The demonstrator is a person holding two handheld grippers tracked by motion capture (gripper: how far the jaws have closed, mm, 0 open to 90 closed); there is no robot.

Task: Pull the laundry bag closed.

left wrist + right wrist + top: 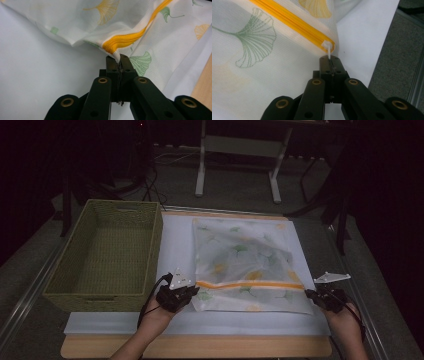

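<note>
- Mesh laundry bag (245,265), white with a ginkgo-leaf print, is lying flat on the white sheet (175,245) of the tabletop (200,347), at about 3 o'clock from the woven basket (107,255) and just beside it.
- Orange zipper (250,284) is running across the bag's near part; its white pull tab (327,50) is sitting at the right-hand end of the track, so the bag is judged zipped shut or nearly so, and moving it to the basket is not yet begun.
- Left hand-held gripper (117,60) is clenching the bag's left corner at the zipper end, at 9 o'clock of the bag, lifting the fabric slightly.
- Right hand-held gripper (329,60) is pinching the pull tab, at 3 o'clock of the bag.
- Both hands are entering from 6 o'clock, forearms angled inward, grippers held low and roughly level, pointing toward the bag.
</note>
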